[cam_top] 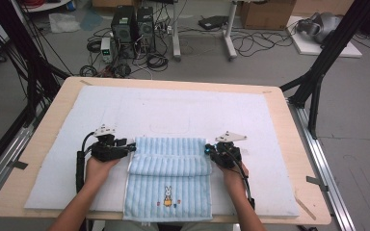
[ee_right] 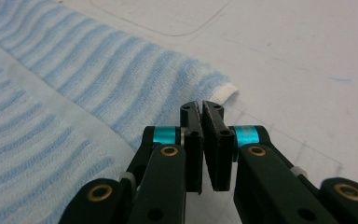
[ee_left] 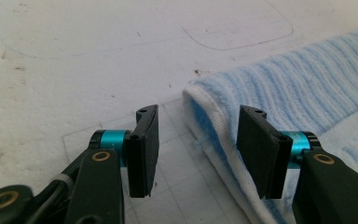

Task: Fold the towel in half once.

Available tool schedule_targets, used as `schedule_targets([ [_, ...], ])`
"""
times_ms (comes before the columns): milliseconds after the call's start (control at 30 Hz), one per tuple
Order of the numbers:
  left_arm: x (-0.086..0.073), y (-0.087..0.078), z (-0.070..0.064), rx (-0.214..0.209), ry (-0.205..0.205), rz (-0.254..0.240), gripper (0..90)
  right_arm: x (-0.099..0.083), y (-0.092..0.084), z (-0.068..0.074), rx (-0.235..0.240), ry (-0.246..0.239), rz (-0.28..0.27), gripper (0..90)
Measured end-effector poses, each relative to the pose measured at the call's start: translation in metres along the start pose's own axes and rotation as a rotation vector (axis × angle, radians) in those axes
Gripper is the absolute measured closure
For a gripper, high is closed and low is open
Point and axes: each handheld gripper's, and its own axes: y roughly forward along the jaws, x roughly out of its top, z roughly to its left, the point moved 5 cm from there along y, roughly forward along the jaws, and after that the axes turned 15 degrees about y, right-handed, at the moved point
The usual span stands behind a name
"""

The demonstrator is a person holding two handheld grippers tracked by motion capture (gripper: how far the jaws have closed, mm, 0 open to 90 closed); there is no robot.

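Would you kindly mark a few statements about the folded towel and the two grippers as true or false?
1. The light blue striped terry towel has its far end folded back over itself. True.
2. The left gripper has its jaws clamped together. False: they stand apart, with the towel's edge between them.
3. The right gripper has its jaws together. True.
4. The towel carries a small rabbit picture. True.
5. The towel lies on bare wood. False: it lies on a white mat.

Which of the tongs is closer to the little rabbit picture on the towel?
Right, slightly. The right tongs sit by the towel's right edge, the left tongs by its left; rabbit lies below.
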Motion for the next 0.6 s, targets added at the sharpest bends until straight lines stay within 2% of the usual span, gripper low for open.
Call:
schedule_targets([
  [100,0.000,0.002,-0.003,-0.028,0.002,0.004,48.6,-0.003,0.002,-0.002,0.019,0.043,0.025,71.2],
  [167,-0.001,0.003,-0.004,-0.044,0.004,0.009,48.6,-0.001,0.001,-0.003,0.015,0.066,0.008,64.1],
  [233,-0.001,0.004,-0.006,-0.054,0.013,0.012,47.5,0.000,-0.001,-0.006,0.023,0.116,-0.004,54.0],
  [333,0.000,0.005,-0.010,-0.077,0.031,0.014,49.2,-0.002,0.001,-0.007,0.032,0.134,0.022,49.1],
  [400,0.000,0.007,-0.014,-0.091,0.053,0.019,53.5,-0.004,0.006,-0.004,0.031,0.115,0.044,48.4],
  [433,0.000,0.007,-0.016,-0.104,0.073,0.026,61.2,-0.005,0.006,0.000,0.009,0.081,0.047,48.7],
  [467,0.000,0.008,-0.018,-0.104,0.110,0.041,69.1,-0.005,0.007,0.001,-0.003,0.068,0.050,49.6],
  [500,0.001,0.009,-0.020,-0.109,0.123,0.041,73.7,-0.005,0.007,0.003,-0.036,0.040,0.054,53.1],
  [533,0.001,0.009,-0.021,-0.122,0.126,0.042,79.8,-0.005,0.008,0.006,-0.047,0.016,0.061,59.0],
  [567,0.001,0.009,-0.021,-0.121,0.124,0.041,82.1,-0.005,0.008,0.009,-0.028,0.001,0.076,70.6],
  [600,0.001,0.010,-0.021,-0.129,0.118,0.042,82.8,-0.005,0.008,0.011,-0.017,-0.007,0.084,76.4],
])
